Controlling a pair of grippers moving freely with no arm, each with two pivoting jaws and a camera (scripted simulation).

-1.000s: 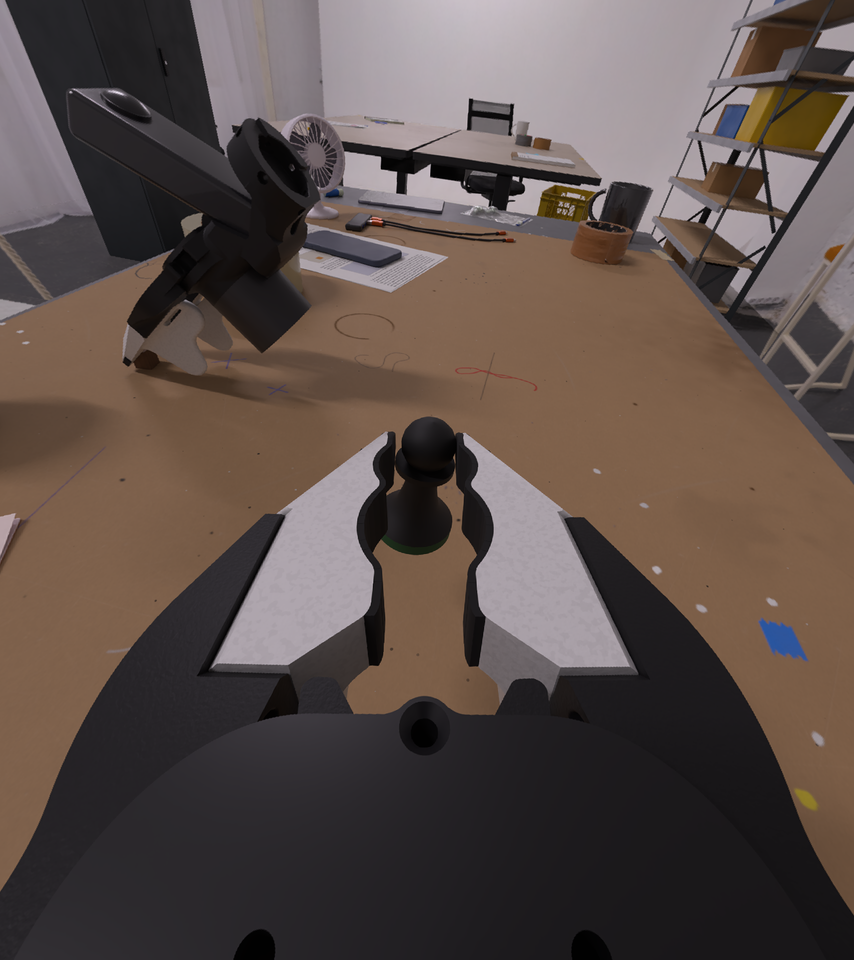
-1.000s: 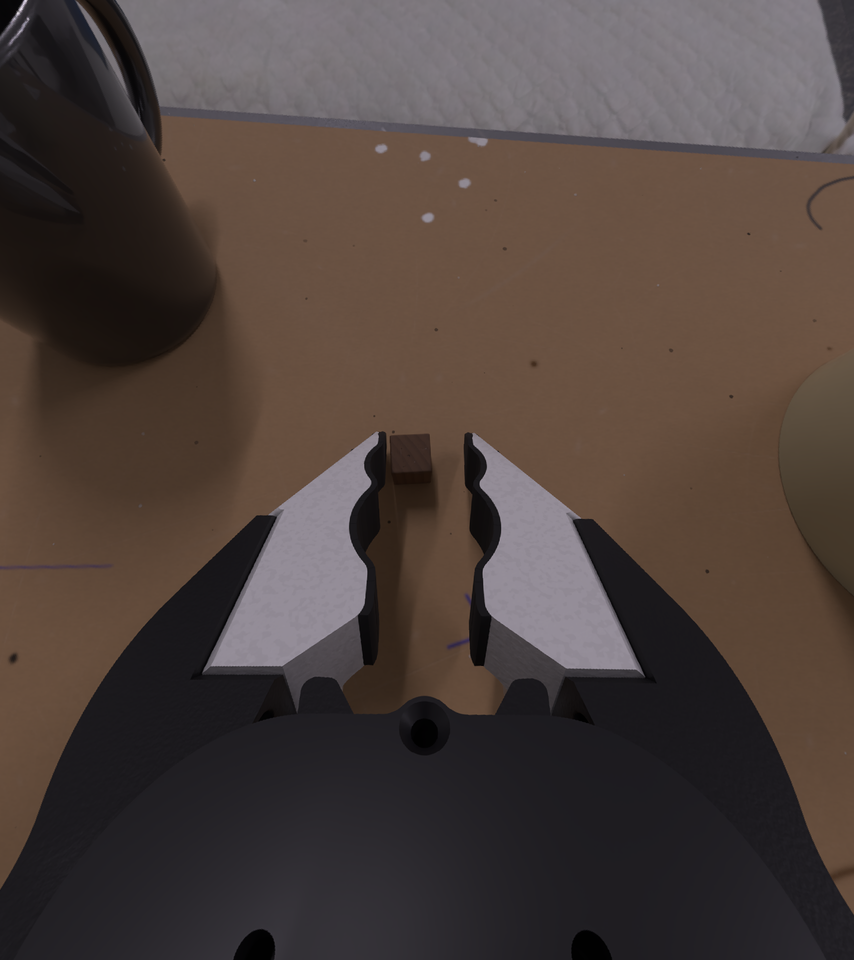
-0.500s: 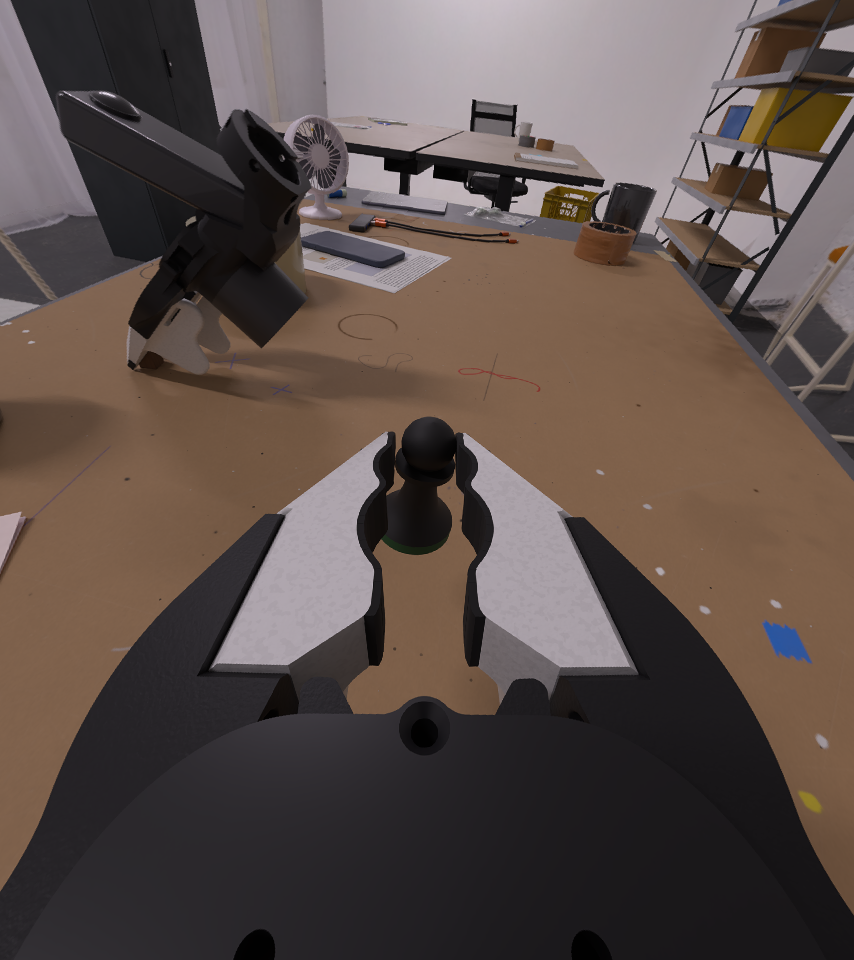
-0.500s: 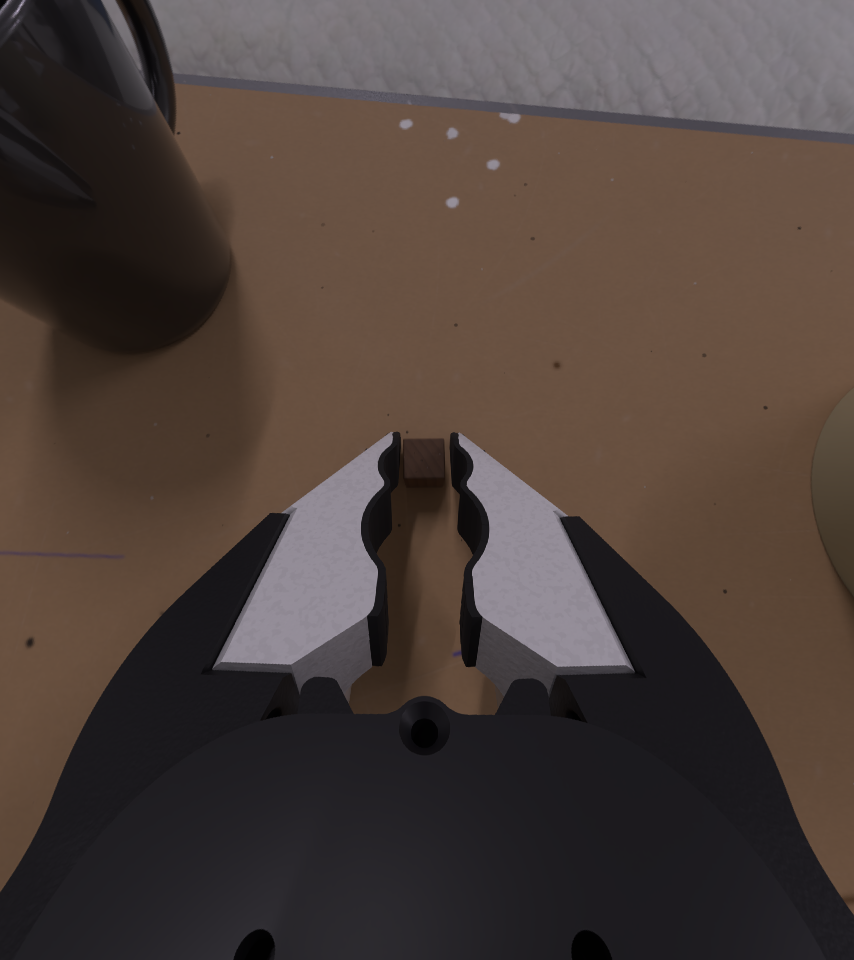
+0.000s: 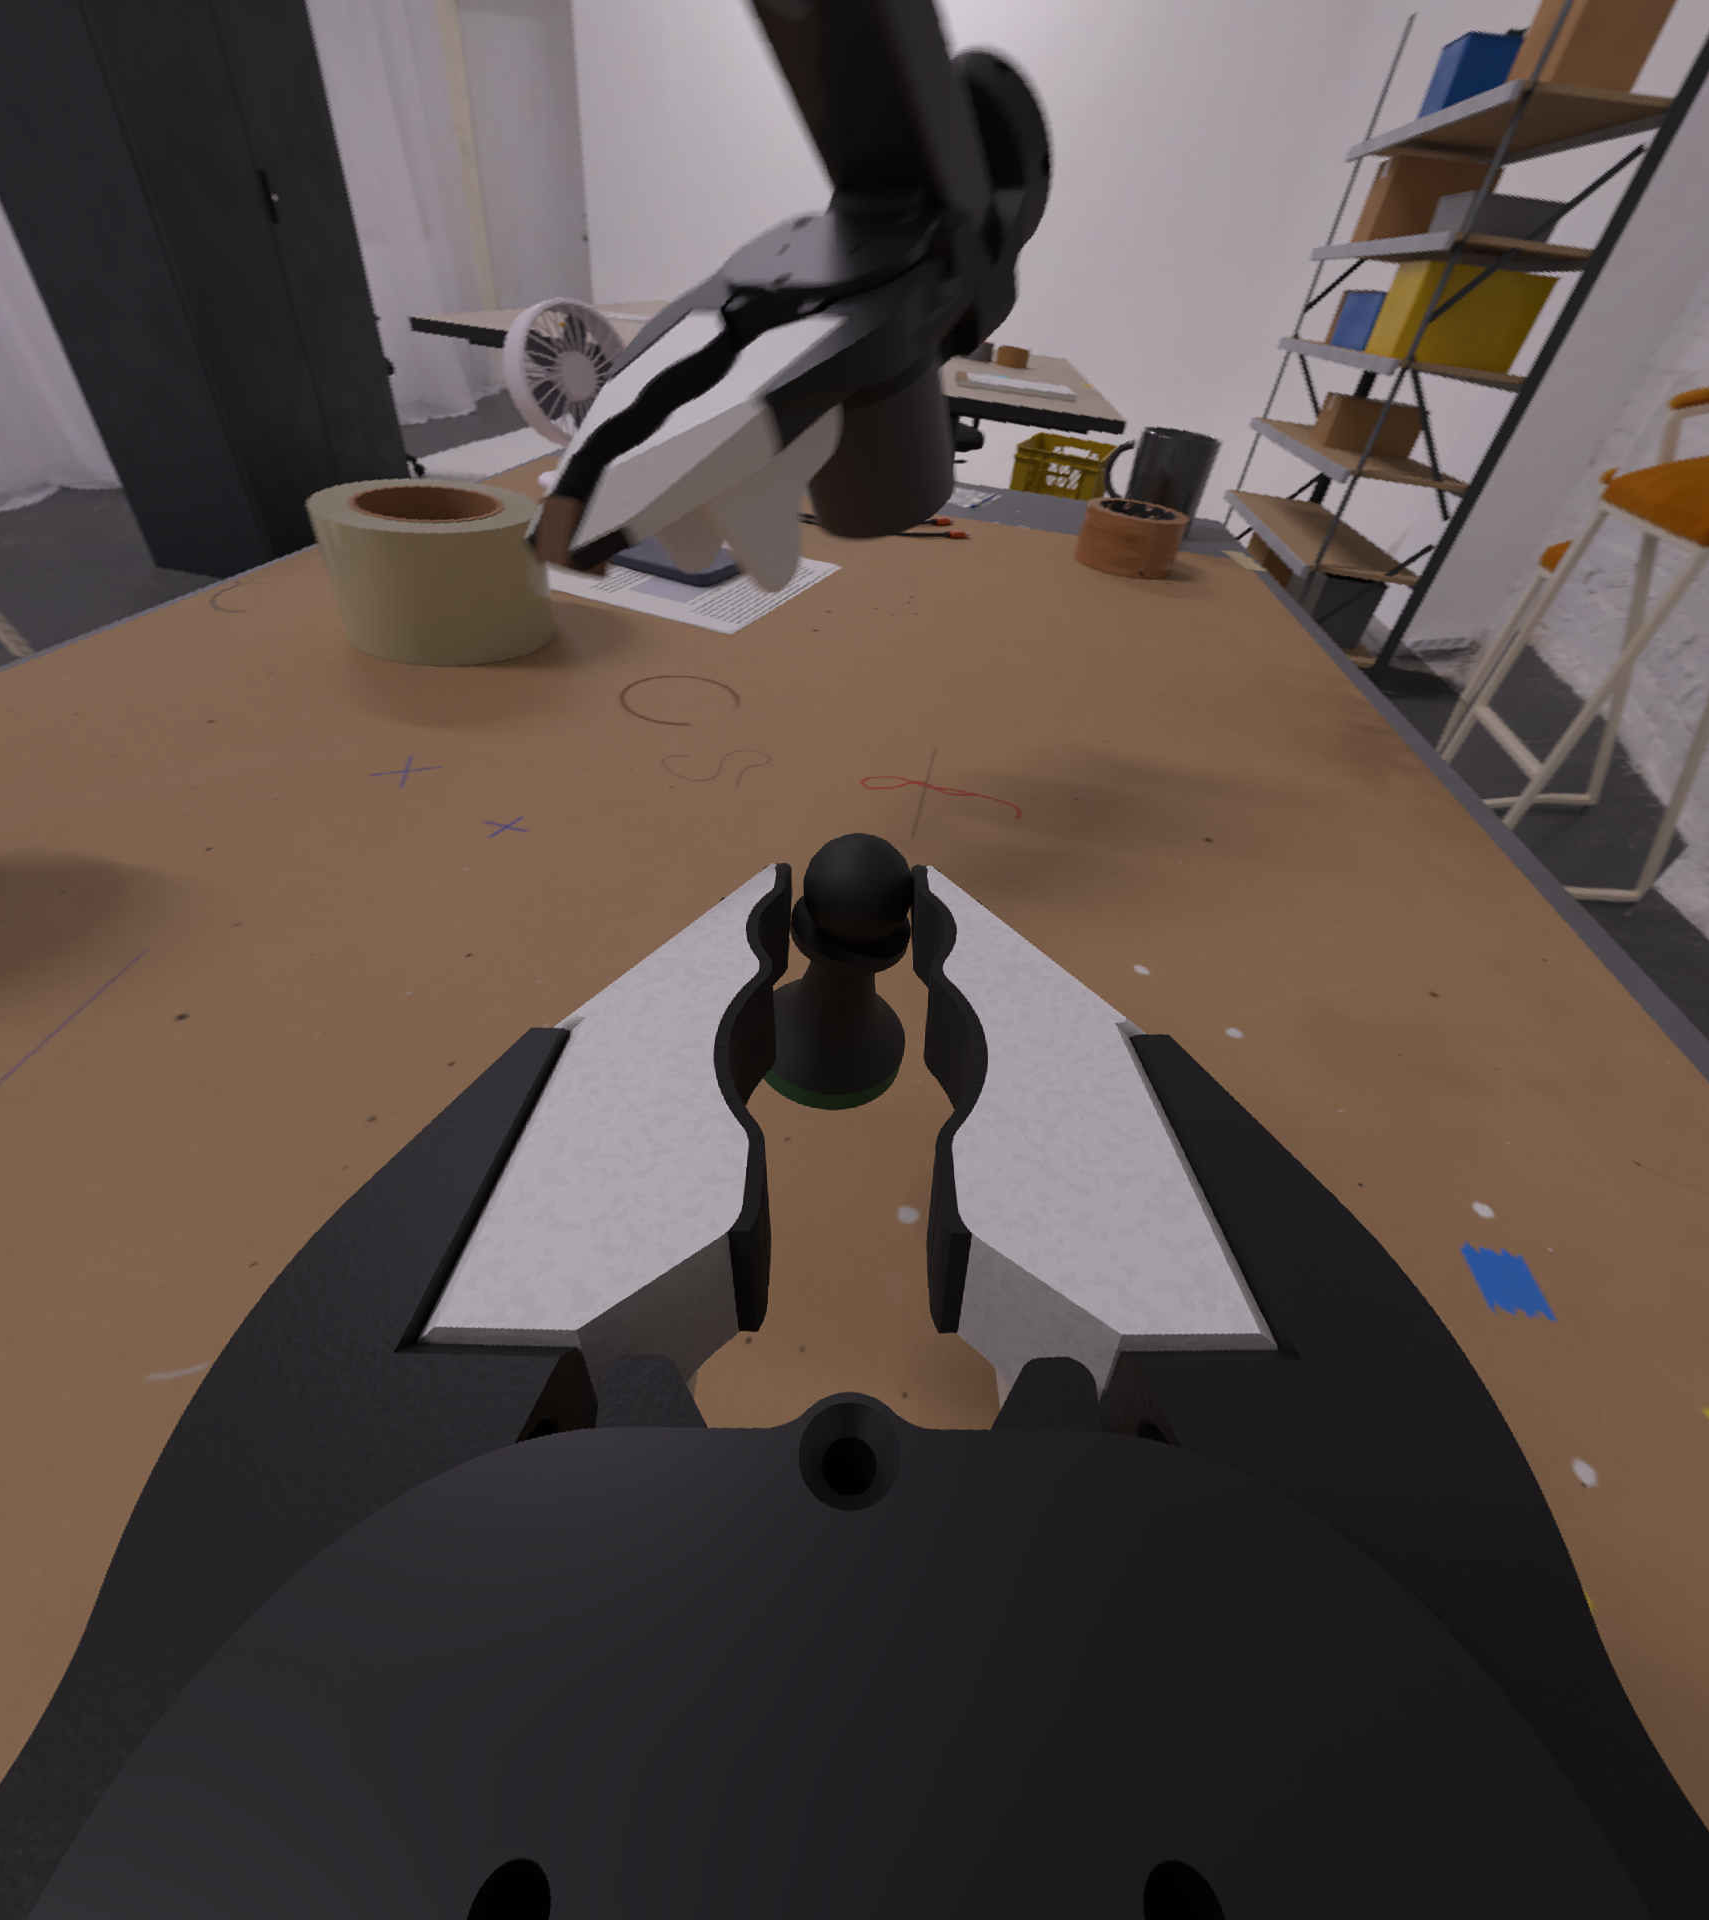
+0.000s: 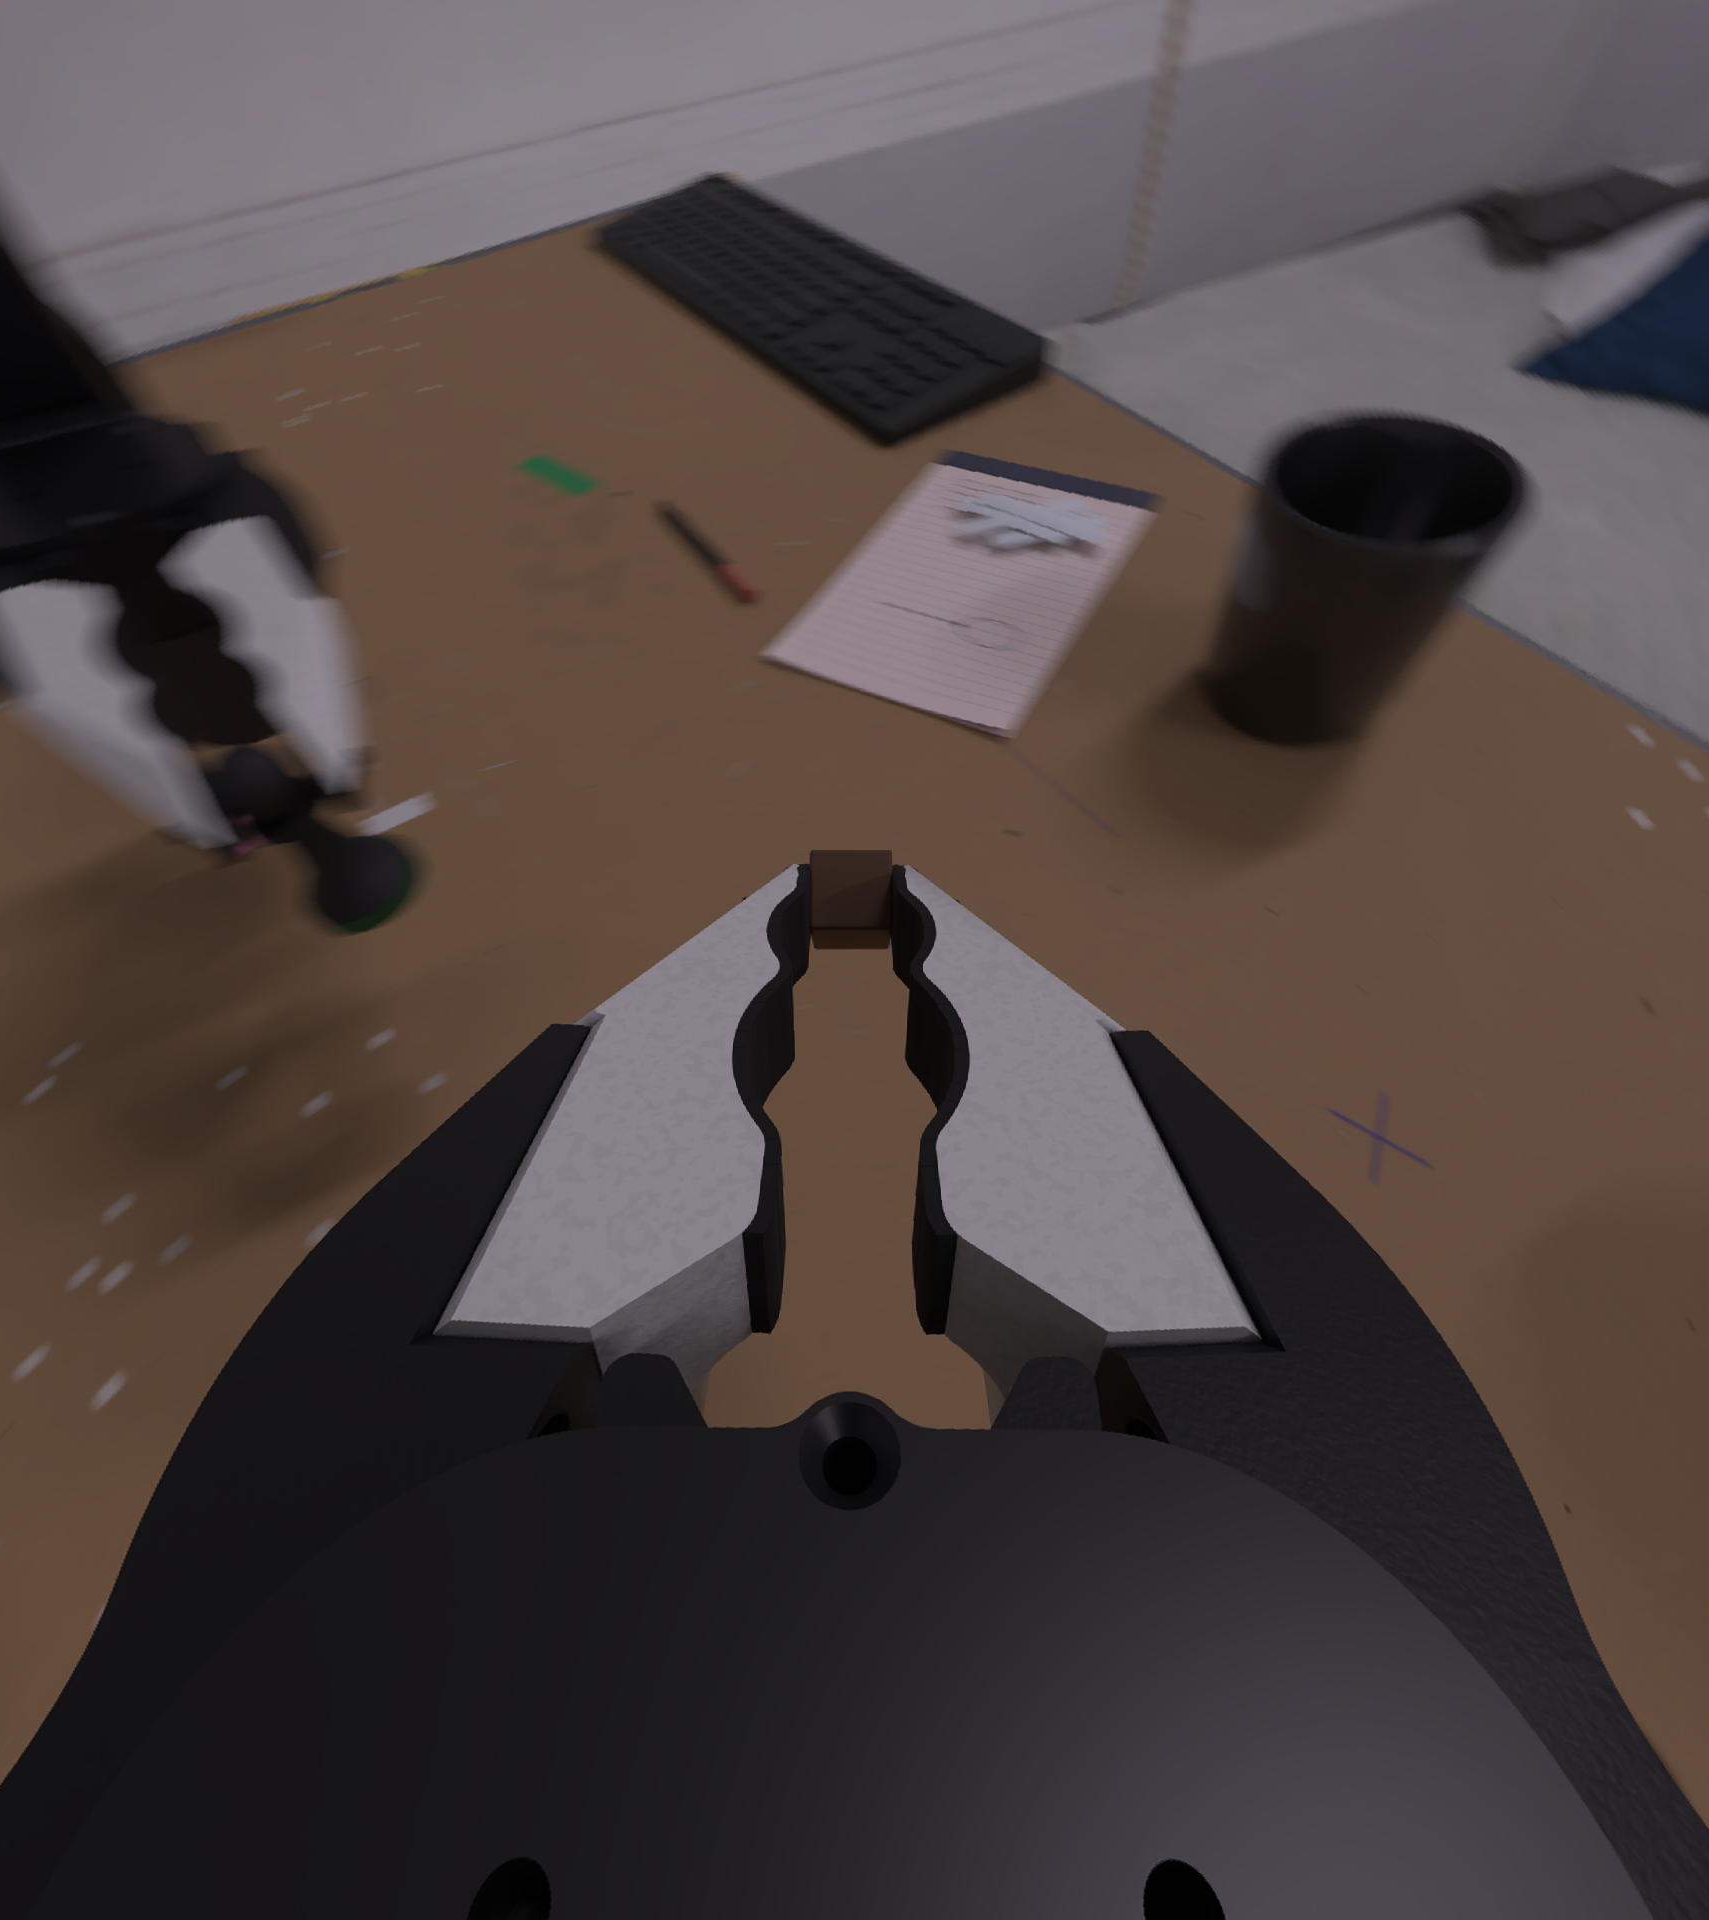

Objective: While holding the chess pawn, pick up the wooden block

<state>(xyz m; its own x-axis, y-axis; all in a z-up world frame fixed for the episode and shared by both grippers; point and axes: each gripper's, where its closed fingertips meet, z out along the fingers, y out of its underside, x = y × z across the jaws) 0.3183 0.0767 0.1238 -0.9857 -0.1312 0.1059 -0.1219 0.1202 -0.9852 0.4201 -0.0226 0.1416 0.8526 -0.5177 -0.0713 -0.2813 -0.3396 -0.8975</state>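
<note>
My left gripper is shut on the black chess pawn, gripping it just under its round head, above the brown table. My right gripper is shut on the small brown wooden block at its fingertips and holds it well above the table. In the left wrist view the right gripper hangs in the air at the far left with the block at its tip. In the right wrist view the left gripper shows blurred at the left with the pawn.
A roll of beige tape stands at the far left. A black cup, a lined notepad, a pen and a black keyboard lie beyond the right gripper. A paper with a phone, a fan and shelves are farther off.
My right gripper closed on the wooden block, lifted it off the table and swung up and round. The left gripper kept hold of the pawn and shifted only a little.
</note>
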